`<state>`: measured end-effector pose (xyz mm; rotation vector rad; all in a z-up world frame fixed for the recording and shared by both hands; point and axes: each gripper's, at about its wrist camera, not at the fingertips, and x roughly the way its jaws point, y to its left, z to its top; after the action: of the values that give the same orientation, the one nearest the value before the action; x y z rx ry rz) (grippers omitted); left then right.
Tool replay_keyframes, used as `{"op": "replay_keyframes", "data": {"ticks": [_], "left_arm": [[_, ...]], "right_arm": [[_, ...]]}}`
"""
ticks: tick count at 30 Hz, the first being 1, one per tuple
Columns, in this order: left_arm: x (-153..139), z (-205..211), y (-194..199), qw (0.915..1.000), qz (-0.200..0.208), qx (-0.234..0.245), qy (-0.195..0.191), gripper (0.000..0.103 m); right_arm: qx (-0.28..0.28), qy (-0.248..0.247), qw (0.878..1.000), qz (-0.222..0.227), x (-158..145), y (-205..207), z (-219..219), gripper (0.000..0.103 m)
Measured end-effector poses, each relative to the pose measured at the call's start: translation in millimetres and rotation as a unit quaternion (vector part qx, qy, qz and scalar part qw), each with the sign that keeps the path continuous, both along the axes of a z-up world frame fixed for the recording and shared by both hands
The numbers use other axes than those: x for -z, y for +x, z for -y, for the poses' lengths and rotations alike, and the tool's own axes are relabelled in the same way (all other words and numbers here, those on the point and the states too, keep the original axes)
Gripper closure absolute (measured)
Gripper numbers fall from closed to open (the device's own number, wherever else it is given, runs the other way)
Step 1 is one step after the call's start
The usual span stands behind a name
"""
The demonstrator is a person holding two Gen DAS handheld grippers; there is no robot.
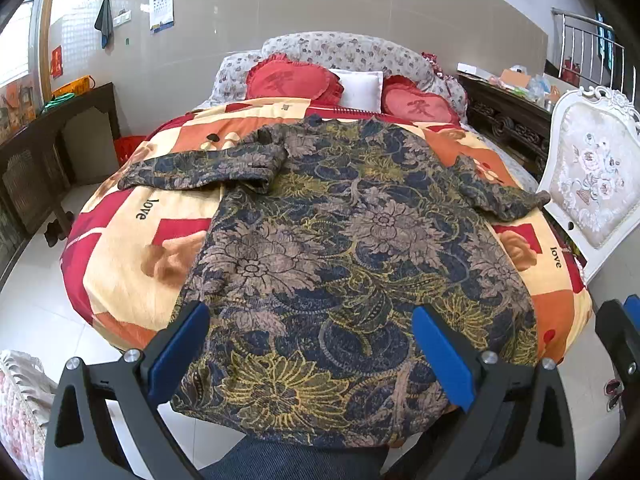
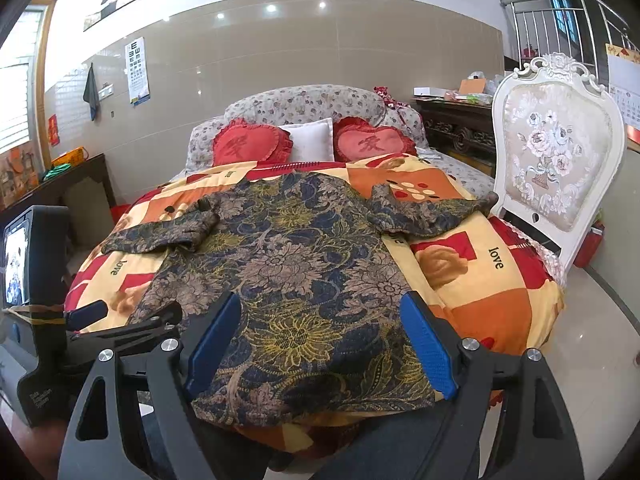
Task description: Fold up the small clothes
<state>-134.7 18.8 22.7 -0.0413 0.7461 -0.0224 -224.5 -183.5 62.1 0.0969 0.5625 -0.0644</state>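
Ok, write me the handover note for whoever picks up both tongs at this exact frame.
Left tongs: open, empty, above the near hem.
Right tongs: open, empty, also over the hem.
Floral blouse: spread flat on the bed quilt, collar toward the pillows, hem hanging over the near edge. One sleeve is bunched back on itself near the shoulder; the other sleeve reaches toward the white chair.
Done: laid out only.
Left: every fold, starting with the sleeves.
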Motion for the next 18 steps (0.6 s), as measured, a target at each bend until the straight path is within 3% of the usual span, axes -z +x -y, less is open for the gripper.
{"op": "replay_keyframes", "data": {"ticks": [18], "left_arm": [[2.8, -0.9, 0.1, 1.0, -0.003, 0.001, 0.001, 0.0]], "right_arm": [[-0.001, 0.011, 1.0, -0.003, 1.1, 0.6, -2.4, 0.033]]}}
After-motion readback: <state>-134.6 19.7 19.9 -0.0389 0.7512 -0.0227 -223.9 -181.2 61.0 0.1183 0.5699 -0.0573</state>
